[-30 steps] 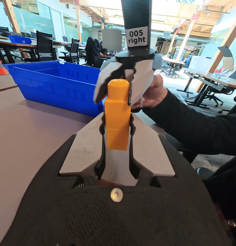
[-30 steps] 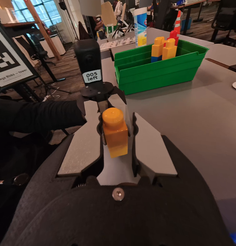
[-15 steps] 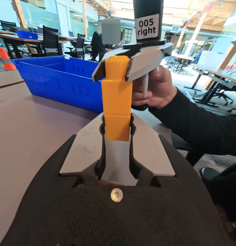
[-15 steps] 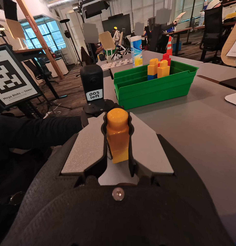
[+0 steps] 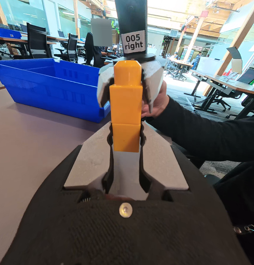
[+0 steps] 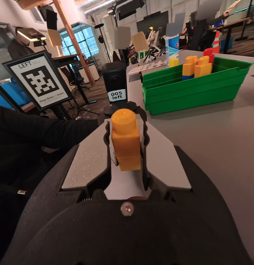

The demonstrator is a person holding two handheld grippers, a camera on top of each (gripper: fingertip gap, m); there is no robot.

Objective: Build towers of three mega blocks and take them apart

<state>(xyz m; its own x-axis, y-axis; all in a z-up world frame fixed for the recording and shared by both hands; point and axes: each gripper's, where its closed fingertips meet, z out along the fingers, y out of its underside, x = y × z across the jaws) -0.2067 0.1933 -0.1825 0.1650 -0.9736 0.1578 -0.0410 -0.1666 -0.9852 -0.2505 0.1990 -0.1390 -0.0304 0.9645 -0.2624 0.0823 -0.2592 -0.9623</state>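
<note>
I am holding two joined orange blocks [image 5: 125, 109] above the grey table [image 5: 30, 143], my left gripper [image 5: 125, 137] clamping the lower, my right gripper [image 6: 125, 143] the upper; twisting unevenly risks one slipping free.

Daylight pours in from the tall windows on the right of the left wrist view, washing them out. The glossy orange plastic block stack [image 5: 125, 100] is sharp and bears soft glare. In the right wrist view the room is dimmer; edges bend and smear, and the green plastic bin [image 6: 195, 91] is slightly soft.
</note>
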